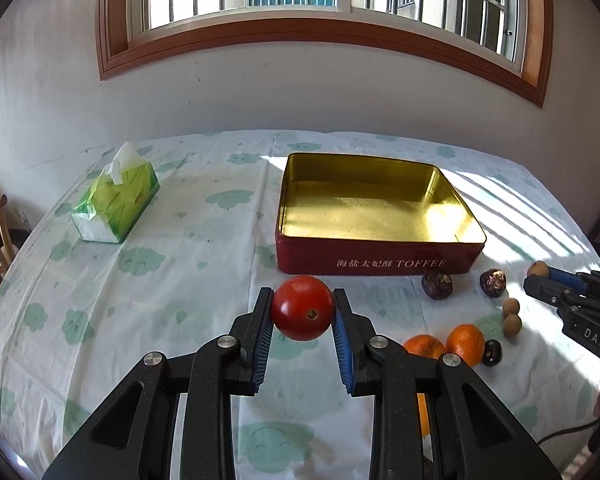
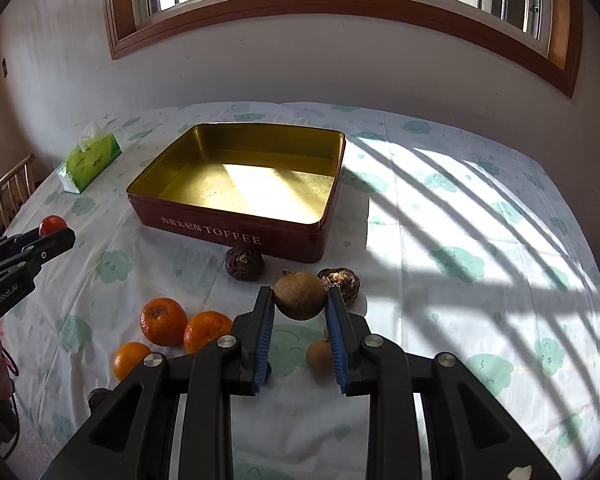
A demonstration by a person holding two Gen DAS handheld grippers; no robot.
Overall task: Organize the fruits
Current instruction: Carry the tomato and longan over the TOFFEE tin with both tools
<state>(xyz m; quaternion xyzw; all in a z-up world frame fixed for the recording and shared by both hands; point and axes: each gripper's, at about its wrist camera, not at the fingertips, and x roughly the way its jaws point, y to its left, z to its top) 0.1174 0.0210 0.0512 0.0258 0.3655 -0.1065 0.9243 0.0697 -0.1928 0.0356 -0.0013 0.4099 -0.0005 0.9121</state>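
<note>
My left gripper [image 1: 302, 308] is shut on a red tomato [image 1: 302, 307], held above the cloth in front of the tin. The right gripper [image 2: 300, 298] is shut on a round brown fruit [image 2: 299, 295], also lifted off the table. An open red toffee tin [image 1: 376, 258] with a bare gold inside [image 2: 244, 188] sits behind both. On the cloth lie oranges [image 2: 163, 321], dark wrinkled fruits [image 2: 245, 263] and small brown fruits [image 2: 318, 354]. The left gripper [image 2: 56, 236] with the tomato [image 2: 52, 224] shows in the right wrist view, and the right gripper [image 1: 538, 276] shows in the left wrist view.
A green tissue box [image 1: 116, 202] stands at the table's far left. A wooden chair [image 2: 14, 188] is beyond the left edge. The round table [image 2: 480, 208] wears a white cloth with green prints, and a wall with a window rises behind it.
</note>
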